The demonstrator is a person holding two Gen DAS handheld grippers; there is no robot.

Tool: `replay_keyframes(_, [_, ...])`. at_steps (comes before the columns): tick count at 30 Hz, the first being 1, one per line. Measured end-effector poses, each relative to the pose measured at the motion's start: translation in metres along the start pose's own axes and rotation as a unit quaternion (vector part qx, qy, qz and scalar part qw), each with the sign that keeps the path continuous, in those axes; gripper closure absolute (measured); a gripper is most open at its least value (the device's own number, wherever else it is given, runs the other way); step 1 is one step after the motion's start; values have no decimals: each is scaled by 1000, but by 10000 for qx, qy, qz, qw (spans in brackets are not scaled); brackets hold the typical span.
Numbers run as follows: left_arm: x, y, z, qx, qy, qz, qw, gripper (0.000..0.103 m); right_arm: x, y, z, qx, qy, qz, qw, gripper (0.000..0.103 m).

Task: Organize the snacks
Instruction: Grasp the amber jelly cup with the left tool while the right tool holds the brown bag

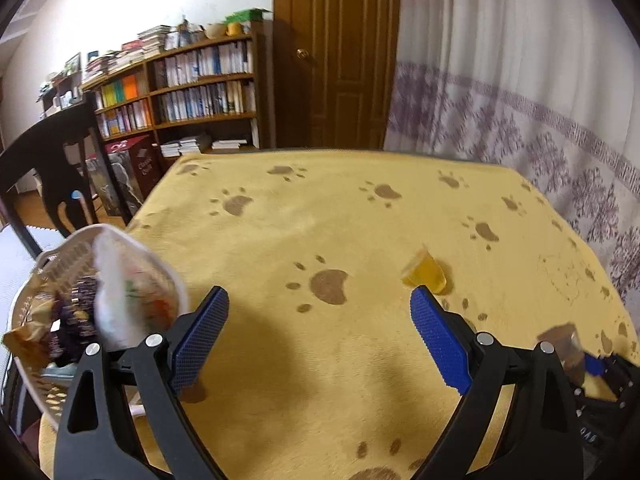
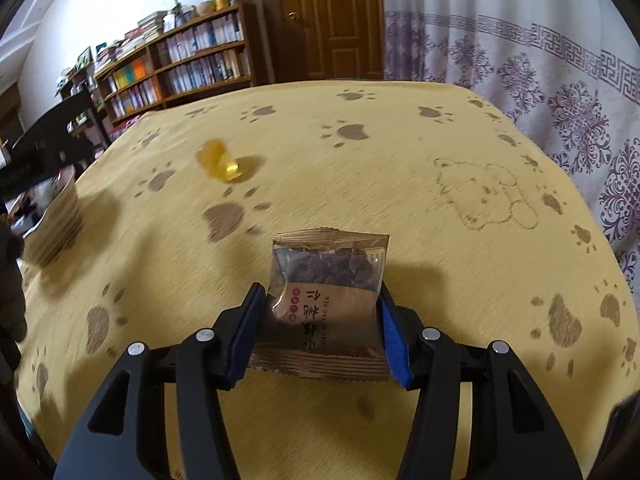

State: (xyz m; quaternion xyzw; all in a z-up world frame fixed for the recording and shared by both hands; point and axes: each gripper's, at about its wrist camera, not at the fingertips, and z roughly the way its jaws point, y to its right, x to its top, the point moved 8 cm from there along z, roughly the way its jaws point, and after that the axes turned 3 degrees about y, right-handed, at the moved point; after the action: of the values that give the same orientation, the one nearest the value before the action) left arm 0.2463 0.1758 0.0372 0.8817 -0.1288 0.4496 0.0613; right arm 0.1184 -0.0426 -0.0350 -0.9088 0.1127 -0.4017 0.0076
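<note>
Yellow paw-print cloth (image 2: 420,208) covering the counter, bare across the middle. Amber jelly cup (image 1: 425,273) tipped on its side, alone, just beyond the blue pad of the left hand-held gripper (image 1: 319,338), jaws spread wide with nothing between. White slotted basket (image 1: 182,286) at the counter's left edge, tilted, holding a white wrapper, small purple sweets and a golden-brown packet. Brown snack packet (image 2: 326,304) pinched at both side edges by the right hand-held gripper (image 2: 322,334), clear window showing dark pieces, Chinese characters and Latin lettering printed below, too small to read with certainty. Dark chair (image 1: 52,160), bookshelf (image 1: 192,84), wooden door and patterned curtain (image 2: 540,56) behind.
</note>
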Motion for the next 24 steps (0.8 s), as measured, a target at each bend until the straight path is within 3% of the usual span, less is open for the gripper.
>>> replay_keyframes(9, [-5, 52, 58, -198, -427, 667, 9967, 10, 3, 10, 15, 68, -44, 64, 9999, 48])
replay_keyframes(17, [-11, 84, 103, -311, -737, 1307, 9882, 10, 0, 10, 20, 215, -164, 149, 9995, 48])
replay_keyframes(24, [-11, 100, 120, -466, -871, 1728, 9800, 25, -1, 10, 21, 259, -193, 188, 9993, 48])
